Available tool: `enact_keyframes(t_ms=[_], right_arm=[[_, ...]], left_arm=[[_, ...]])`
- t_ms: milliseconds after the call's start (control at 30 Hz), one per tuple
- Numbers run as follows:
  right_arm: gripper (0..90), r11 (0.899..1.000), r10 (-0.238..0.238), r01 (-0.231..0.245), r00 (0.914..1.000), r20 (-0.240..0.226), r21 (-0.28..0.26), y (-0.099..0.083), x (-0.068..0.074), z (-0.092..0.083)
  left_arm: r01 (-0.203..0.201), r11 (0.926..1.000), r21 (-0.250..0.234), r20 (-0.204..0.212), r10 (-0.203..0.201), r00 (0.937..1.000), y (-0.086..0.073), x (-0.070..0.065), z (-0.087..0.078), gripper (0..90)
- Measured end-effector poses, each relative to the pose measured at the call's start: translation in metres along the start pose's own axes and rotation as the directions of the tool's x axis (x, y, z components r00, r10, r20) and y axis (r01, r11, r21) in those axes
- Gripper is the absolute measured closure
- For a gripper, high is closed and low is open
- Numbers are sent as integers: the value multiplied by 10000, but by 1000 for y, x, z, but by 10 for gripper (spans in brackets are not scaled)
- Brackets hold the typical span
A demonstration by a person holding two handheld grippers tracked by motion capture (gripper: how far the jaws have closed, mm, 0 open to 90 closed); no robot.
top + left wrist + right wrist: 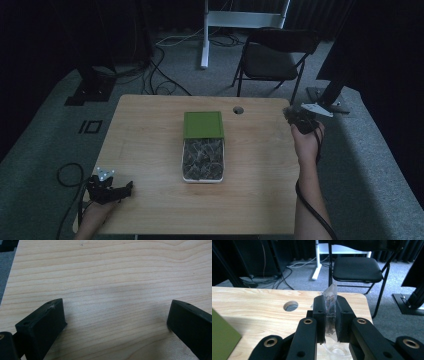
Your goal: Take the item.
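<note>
Pale wood bench (150, 150) carries a green-lidded box (202, 145) of sachets at its middle. Right gripper (331, 315), clenched on one clear sachet (330, 305), hovers right of the box; left gripper (117, 322) rests released. Pinched by so thin an edge, the sachet could slip out.

The right gripper (330, 315) pinches a clear sachet (331, 296) whose middle is hidden between the jaws; its dark contents are too blurred to identify. In the high view, the packets in the white tray (184, 172) blur together, uncountable. The green lid (222, 337) is cut off by the frame edge.
</note>
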State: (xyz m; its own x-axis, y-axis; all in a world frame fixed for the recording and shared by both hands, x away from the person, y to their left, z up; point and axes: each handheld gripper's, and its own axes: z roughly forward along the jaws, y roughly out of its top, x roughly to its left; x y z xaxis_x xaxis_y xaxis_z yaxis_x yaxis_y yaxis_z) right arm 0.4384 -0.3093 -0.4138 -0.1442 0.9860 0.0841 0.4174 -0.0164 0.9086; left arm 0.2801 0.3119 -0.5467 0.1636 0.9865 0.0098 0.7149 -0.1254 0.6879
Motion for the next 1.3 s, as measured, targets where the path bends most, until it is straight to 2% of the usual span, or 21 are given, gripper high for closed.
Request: enact_keyframes(t_ms=[233,400,500,900,1133,1300], right_arm=[[809,9987,140,-156,9994,325,477,-5,-4,17],[809,9961,67,-119,9982,592,879,-13,-8,29],[809,9943,239,-313,9970,730,1022,-14,-12,34],[807,9899,532,-626,9957,761,1274,-16,-13,44],[798,9855,661,-765,9952,724,1514,-19,-14,43],[671,9821,1051,-1118,9931,514,1516,-16,-15,40]], left_arm=[[-1,10000,2,3,1,10000,0,0,0,23],[0,10000,2,3,0,10000,0,0,0,23],[0,10000,3,4,0,10000,0,0,0,23],[1,10000,-1,1,-1,10000,0,0,0,23],[-1,10000,1,1,1,10000,0,0,0,23],[-1,10000,2,1,1,10000,0,0,0,23]])
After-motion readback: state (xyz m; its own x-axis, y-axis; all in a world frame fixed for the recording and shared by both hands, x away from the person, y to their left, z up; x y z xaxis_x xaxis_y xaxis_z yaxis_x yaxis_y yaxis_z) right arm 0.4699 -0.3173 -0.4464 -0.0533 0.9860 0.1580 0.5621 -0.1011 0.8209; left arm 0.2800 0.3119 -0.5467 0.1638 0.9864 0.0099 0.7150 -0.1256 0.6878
